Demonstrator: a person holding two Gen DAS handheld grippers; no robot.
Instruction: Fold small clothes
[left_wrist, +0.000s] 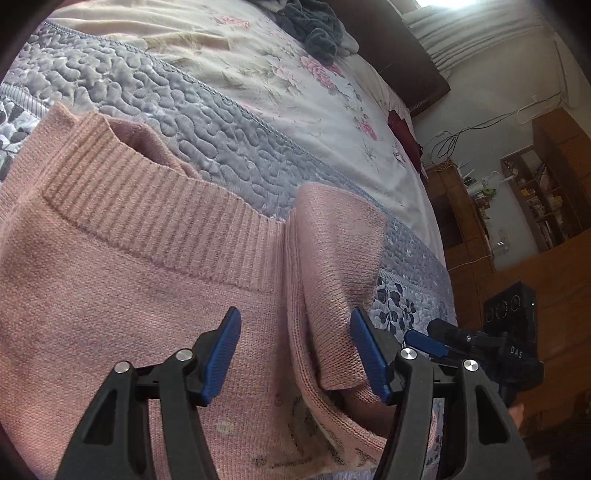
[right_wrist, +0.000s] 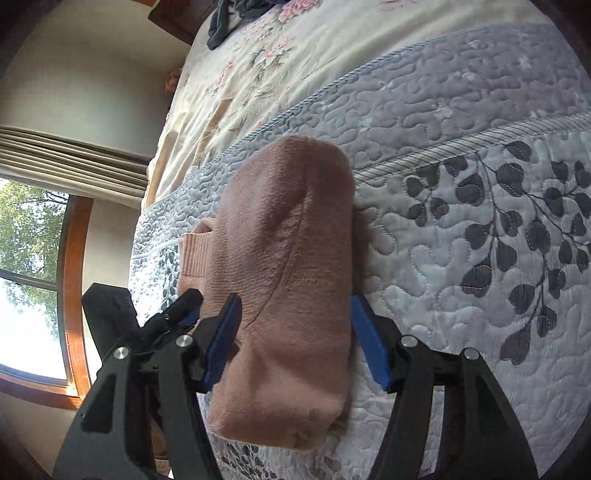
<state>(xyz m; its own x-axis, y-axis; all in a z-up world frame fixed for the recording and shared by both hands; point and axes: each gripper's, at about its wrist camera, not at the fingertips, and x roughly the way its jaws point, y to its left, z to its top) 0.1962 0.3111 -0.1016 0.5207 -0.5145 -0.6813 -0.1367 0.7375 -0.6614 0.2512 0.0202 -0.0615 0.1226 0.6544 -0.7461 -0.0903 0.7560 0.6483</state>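
Observation:
A pink knitted sweater (left_wrist: 122, 280) lies spread on the quilted bed, its ribbed hem band (left_wrist: 155, 218) facing away from me. My left gripper (left_wrist: 295, 350) hovers open just over the body, with a folded-over pink sleeve flap (left_wrist: 332, 266) rising between its blue fingers (left_wrist: 221, 354). In the right wrist view the folded pink sleeve (right_wrist: 288, 280) lies lengthwise between the spread fingers of my right gripper (right_wrist: 295, 343), which is open and not clamped on it. The other gripper shows in each view: the right gripper (left_wrist: 424, 341) at the right edge, the left gripper (right_wrist: 184, 306) at the left.
The grey-and-white quilt (right_wrist: 461, 206) with a leaf pattern covers the near bed; a floral sheet (left_wrist: 266, 66) lies beyond. A dark grey garment (left_wrist: 314, 26) is heaped at the far end. Wooden shelves (left_wrist: 535, 184) stand to the right, a window (right_wrist: 29, 288) to the left.

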